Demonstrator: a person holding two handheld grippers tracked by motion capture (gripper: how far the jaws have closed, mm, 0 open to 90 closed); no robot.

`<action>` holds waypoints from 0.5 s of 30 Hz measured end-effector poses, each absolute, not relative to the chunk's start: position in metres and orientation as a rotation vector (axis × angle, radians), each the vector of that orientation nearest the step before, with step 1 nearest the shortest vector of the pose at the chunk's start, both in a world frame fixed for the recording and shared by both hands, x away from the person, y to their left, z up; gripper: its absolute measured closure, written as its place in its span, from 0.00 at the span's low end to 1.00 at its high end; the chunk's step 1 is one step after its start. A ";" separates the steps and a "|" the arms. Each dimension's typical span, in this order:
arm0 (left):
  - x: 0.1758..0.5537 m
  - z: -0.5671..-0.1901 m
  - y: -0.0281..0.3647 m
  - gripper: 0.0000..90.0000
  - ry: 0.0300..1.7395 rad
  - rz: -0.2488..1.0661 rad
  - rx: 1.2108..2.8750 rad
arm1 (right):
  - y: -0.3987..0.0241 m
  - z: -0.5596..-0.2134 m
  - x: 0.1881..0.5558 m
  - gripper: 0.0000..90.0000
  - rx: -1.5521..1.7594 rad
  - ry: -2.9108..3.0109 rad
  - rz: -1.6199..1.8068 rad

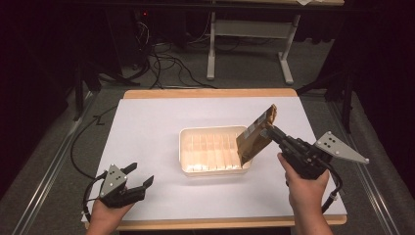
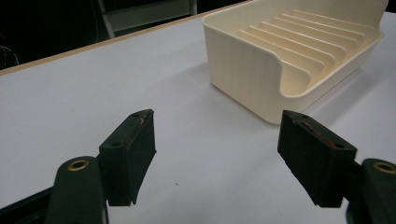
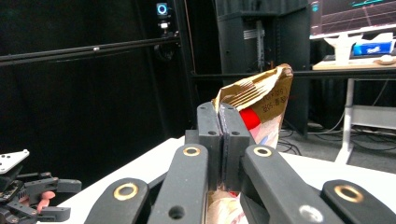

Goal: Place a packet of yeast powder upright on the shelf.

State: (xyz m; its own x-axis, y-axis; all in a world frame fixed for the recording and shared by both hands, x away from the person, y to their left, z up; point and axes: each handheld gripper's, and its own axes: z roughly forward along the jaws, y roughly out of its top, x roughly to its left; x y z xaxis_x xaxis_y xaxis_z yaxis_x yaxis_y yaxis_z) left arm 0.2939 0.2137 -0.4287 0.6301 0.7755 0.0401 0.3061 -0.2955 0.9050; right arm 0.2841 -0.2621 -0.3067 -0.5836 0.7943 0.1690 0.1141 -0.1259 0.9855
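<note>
Right gripper (image 1: 272,132) is what you are working with now: its two jaws are pressing flat together on a brown snack pouch (image 1: 256,135), and in the right gripper view the crimped top of the pouch (image 3: 261,100) is rising above the jaw tips. Seen from the high view, the pouch is hanging tilted over the 3 o'clock end of the cream ribbed tray (image 1: 185,155), with its lower corner already pointing down inside the rim. The tray is sitting in the middle of the white table (image 1: 147,127).

To do this step well, you are probably wanting to lower the pouch slowly, so the bottom edge is landing on the ribs and not on the rim. While you are lowering, be tipping the top toward 9 o'clock, so the pouch is lying flat along the tray. Be releasing only when the pouch is resting by its own weight; I think an early release is risking a fall outside, at 3 o'clock.

Your left gripper (image 1: 137,181) is waiting at 7 o'clock from the tray, jaws wide apart and holding nothing. If the tray is sliding, you are having it near enough to steady the 9 o'clock wall
</note>
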 end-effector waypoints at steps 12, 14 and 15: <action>0.295 -0.429 0.214 0.31 0.857 0.597 1.879 | -0.227 -0.314 0.301 1.00 0.997 1.714 1.768; 0.294 -0.429 0.214 0.31 0.856 0.601 1.876 | -0.222 -0.316 0.304 1.00 0.991 1.721 1.771; 0.293 -0.428 0.214 0.31 0.855 0.601 1.871 | -0.216 -0.317 0.306 1.00 0.995 1.730 1.772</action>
State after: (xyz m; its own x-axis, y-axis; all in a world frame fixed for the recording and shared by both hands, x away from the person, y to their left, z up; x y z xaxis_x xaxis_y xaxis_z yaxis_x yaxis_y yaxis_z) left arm 0.2933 0.2136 -0.4284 0.6333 0.7728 0.0418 0.3017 -0.2963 0.9062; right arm 0.3061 -0.2163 -0.3172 -0.6276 0.7591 0.1726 0.1546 -0.0958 0.9833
